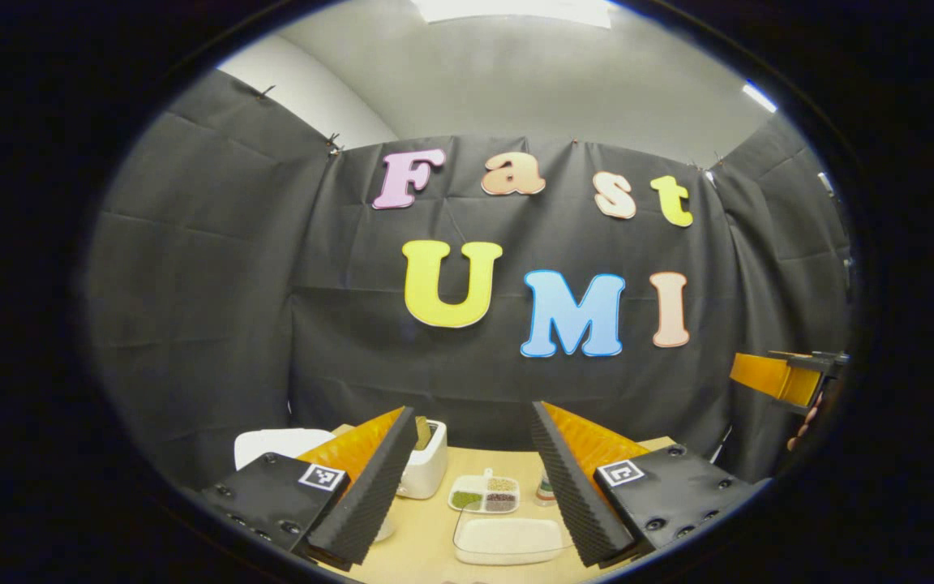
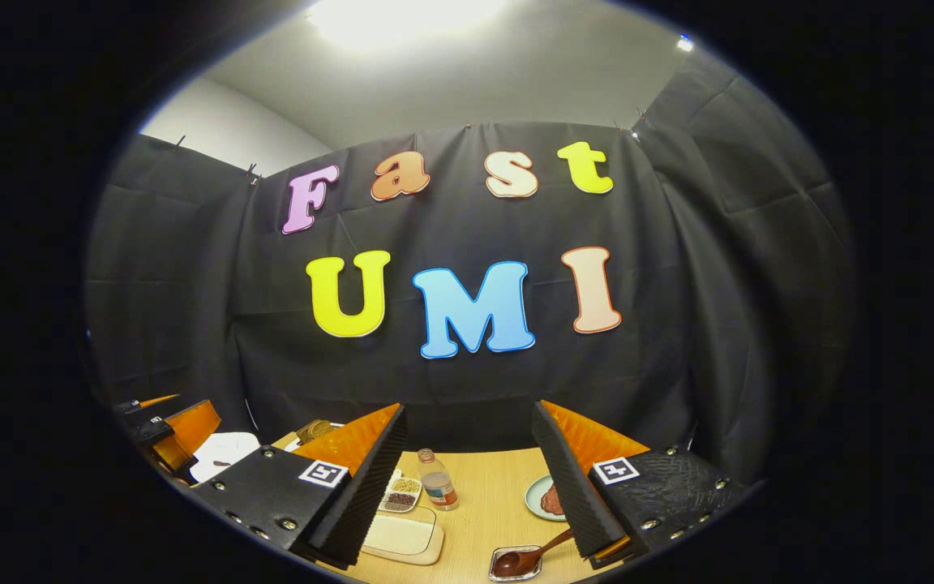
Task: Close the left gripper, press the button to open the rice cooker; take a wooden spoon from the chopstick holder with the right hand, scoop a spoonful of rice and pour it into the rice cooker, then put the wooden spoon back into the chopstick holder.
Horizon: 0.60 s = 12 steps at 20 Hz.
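In the left gripper view my left gripper [image 1: 473,414] is open and holds nothing, high above the near edge of the wooden table [image 1: 426,527]. Beyond its left finger stands the white rice cooker [image 1: 280,444], lid down. Next to it is a white chopstick holder [image 1: 425,470] with a wooden spoon end [image 1: 422,430] sticking up. A clear tray of white rice [image 1: 507,539] lies in front. The right gripper view has my right gripper [image 2: 469,410] open and empty over the table, with the rice tray [image 2: 400,535] and the rice cooker [image 2: 224,454] to its left.
A divided dish of grains [image 1: 485,493] and a small bottle [image 2: 437,478] stand mid-table. A plate with brown food [image 2: 548,499] and a small dish holding a dark spoon [image 2: 528,560] lie to the right. Black cloth walls close in the table.
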### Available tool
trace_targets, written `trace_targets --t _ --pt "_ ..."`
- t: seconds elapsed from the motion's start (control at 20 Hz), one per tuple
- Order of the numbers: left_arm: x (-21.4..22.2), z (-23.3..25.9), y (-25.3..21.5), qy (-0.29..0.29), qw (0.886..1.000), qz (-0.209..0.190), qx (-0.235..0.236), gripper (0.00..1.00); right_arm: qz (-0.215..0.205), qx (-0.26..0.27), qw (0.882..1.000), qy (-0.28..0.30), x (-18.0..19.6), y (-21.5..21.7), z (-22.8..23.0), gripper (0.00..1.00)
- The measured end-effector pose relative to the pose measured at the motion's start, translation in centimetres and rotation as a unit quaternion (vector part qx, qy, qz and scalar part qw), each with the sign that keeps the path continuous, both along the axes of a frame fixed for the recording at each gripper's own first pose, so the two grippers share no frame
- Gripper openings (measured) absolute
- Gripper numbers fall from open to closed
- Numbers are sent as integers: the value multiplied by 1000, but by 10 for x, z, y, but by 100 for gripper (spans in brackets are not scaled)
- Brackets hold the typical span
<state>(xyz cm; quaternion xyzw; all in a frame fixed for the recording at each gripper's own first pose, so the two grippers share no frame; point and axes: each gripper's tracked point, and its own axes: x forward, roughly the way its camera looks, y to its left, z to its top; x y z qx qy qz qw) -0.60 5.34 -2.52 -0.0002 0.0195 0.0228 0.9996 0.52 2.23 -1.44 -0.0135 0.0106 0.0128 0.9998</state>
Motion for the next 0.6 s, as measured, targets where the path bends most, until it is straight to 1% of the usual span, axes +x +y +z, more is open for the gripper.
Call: trace_targets --t 0.3,0.4,0.5,0.6 --pt "8 -9 14 10 1000 5 -2 97 2 -2 1000 3 5 3 -6 94" --pt "11 -13 23 14 1000 9 -3 96 3 -7 1000 10 6 6 -13 94" --pt "14 -24 34 24 1000 13 -7 88 0 -12 1000 12 6 7 -18 94" --pt "18 -42 52 50 998 20 -14 57 0 -15 1000 18 5 10 -26 94"
